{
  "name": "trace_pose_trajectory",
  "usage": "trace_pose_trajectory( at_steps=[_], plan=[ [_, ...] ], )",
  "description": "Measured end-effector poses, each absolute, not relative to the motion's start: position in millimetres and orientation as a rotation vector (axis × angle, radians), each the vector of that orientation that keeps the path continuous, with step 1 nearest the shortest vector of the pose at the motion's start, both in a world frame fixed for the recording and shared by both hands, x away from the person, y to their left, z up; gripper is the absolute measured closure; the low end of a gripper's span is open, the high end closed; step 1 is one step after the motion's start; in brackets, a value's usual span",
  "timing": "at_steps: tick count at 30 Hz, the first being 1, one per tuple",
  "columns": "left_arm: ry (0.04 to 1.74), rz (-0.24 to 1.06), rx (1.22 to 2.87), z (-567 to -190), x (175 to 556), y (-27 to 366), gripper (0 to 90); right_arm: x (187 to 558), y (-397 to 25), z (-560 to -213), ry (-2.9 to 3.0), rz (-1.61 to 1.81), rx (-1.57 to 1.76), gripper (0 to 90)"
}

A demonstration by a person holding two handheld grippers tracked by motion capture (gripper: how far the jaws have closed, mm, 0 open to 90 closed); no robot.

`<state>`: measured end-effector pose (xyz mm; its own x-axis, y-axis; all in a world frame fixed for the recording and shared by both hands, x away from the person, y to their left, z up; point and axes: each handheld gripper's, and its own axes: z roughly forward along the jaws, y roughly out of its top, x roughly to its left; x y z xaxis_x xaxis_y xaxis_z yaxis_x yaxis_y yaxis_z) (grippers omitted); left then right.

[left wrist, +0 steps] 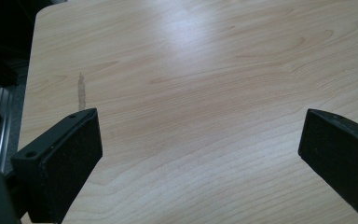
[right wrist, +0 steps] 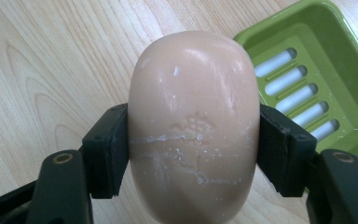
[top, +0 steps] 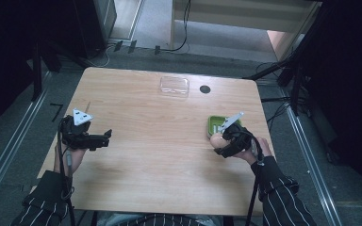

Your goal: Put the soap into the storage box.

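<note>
One soap [right wrist: 193, 126] is in hand: a pale peach bar, clamped across its width by the right gripper [right wrist: 193, 154], both jaws pressed flat against its sides. It is held above bare table [top: 160, 155], just beside the green dish [right wrist: 328, 70] and not yet over it. In the high view the soap [top: 215, 139] sits at the near left corner of the dish [top: 213, 123].

Step judged: carry phase, bar lifted and on approach to the dish. Next move calls for a short shift across to centre the bar over the slotted floor, then a lowering until it rests on the ribs, then release. The bar is wider than the jaw pads and smooth, so slip on opening is a fair risk; release should be low.

Left gripper [top: 107, 136] is idle, jaws spread wide over empty wood, well apart from the work.

Count:
- soap, one
- green dish, one, with five white slots showing
- clear lid [top: 174, 86], one, at the far edge
- dark round disc [top: 205, 89], one, just beside the lid
- grippers, two
</note>
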<state>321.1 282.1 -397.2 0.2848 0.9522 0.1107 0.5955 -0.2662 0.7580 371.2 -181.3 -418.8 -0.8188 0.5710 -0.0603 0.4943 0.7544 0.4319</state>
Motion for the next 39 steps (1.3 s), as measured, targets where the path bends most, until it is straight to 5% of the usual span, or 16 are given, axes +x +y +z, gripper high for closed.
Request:
trace_pose_trajectory(
  at_steps=[39],
  plan=[
    [1.384, 0.771, 1.959, -397.5, 321.0, 283.6, 0.1, 396.6, -201.4, -398.5, 2.707, 0.683, 0.851, 34.0]
  ],
)
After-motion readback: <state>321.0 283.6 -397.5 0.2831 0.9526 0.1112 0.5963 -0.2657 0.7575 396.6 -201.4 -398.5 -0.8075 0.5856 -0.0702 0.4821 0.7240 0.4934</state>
